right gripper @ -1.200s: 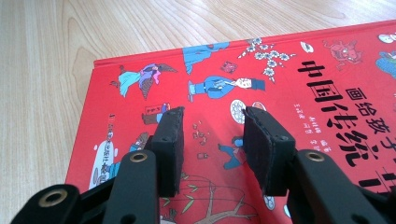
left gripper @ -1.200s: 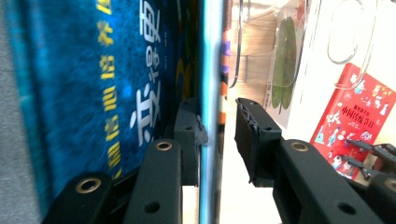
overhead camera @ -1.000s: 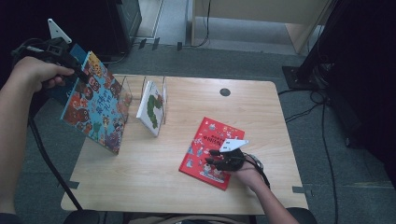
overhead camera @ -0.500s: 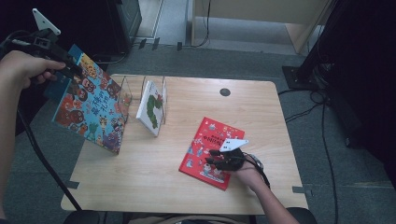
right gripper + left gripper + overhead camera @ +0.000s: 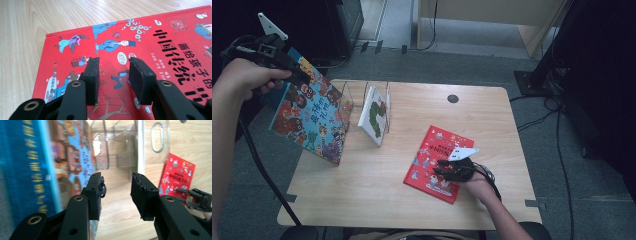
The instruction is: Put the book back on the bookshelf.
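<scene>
Two tools — left tool [image 5: 299,77], jaws just opening, beside the tilted blue illustrated picture book [image 5: 309,120]; right tool [image 5: 443,170], jaws parted, over the flat red picture book [image 5: 432,150] on the wooden desk [image 5: 377,195].

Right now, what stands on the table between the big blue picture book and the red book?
In the high view, a clear acrylic book rack holding an upright white book, then bare tabletop.

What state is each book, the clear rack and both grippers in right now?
blue picture book: tilted, bottom edge on the table beside the rack, top by the left gripper.
white book: standing in the clear rack.
red book: lying flat, cover up.
left gripper: jaws just opened, nothing between the pads.
right gripper: jaws apart, tips on the red book, no grip.
</scene>
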`<state>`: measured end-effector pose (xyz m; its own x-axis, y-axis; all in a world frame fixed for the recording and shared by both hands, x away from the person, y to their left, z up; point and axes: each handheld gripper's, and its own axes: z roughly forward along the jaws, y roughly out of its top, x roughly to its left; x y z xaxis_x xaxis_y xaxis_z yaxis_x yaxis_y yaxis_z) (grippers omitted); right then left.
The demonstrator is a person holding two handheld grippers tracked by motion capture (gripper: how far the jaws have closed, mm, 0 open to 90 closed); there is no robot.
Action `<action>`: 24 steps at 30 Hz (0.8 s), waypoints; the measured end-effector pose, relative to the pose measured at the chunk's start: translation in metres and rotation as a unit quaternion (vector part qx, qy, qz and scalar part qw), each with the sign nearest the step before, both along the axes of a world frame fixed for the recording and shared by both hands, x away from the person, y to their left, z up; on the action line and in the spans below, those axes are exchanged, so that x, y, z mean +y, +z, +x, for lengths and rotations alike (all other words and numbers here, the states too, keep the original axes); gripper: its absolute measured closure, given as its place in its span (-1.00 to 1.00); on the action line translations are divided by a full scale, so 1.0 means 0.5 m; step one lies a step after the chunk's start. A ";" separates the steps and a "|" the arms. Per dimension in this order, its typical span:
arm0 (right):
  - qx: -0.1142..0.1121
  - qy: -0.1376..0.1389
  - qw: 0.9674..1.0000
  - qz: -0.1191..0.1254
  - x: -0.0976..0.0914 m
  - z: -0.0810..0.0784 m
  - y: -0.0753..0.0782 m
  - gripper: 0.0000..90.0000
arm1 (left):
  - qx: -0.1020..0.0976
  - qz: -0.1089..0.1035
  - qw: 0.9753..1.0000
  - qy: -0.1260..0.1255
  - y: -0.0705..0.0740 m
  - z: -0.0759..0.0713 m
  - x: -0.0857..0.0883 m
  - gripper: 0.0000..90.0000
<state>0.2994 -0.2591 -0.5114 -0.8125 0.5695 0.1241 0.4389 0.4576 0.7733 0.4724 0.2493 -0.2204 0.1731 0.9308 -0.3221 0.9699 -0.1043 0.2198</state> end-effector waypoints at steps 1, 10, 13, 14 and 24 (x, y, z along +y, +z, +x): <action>0.002 -0.002 1.000 0.000 0.000 0.001 0.001 0.36 | -0.003 0.000 1.000 -0.006 -0.003 -0.005 -0.007 0.35; 0.003 -0.012 1.000 0.001 -0.004 0.012 0.010 0.39 | -0.026 -0.015 0.999 -0.036 -0.039 -0.046 -0.047 0.29; -0.001 -0.018 1.000 0.005 -0.007 0.017 0.015 0.39 | -0.027 -0.018 0.999 -0.044 -0.056 -0.060 -0.060 0.29; -0.001 -0.020 1.000 0.003 -0.009 0.019 0.017 0.41 | -0.029 -0.019 0.998 -0.046 -0.058 -0.064 -0.064 0.29; -0.001 -0.037 0.999 0.014 -0.036 0.028 0.030 0.49 | -0.038 -0.052 0.994 -0.084 -0.096 -0.115 -0.125 0.45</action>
